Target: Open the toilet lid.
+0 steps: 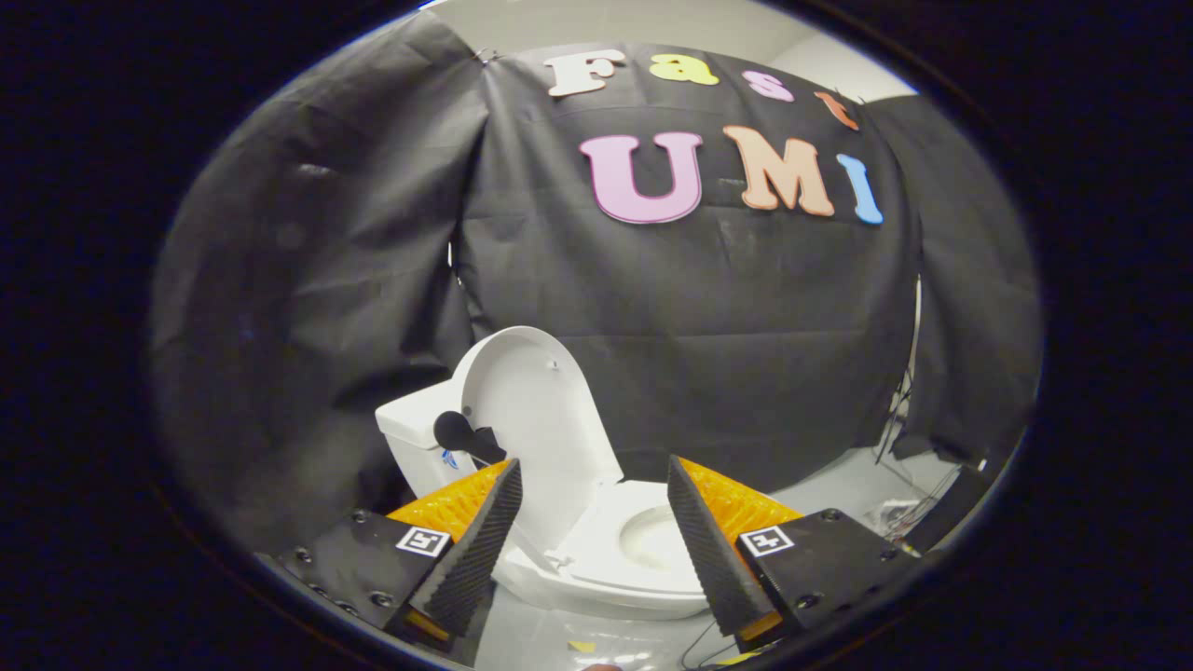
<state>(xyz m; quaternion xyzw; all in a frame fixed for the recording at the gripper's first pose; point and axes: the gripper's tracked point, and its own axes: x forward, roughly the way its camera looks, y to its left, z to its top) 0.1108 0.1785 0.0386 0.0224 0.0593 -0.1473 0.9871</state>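
A white toilet point(596, 559) stands on the floor just beyond my fingers. Its lid point(541, 401) is raised upright and leans back toward the white tank point(415, 438). The seat ring and bowl opening point(652, 540) lie exposed, seen through the gap between my fingers. My gripper point(594, 475) is open, with nothing between its fingers, and it hovers above and in front of the bowl without touching the toilet. A dark round knob point(454, 431) on a short arm sticks out beside the lid, near my left fingertip point(508, 480).
Black cloth walls close in behind and on both sides of the toilet. Loose cables point(895, 438) and a dark box point(951, 508) lie at the right by the wall. The pale floor point(829, 485) runs to the right of the bowl.
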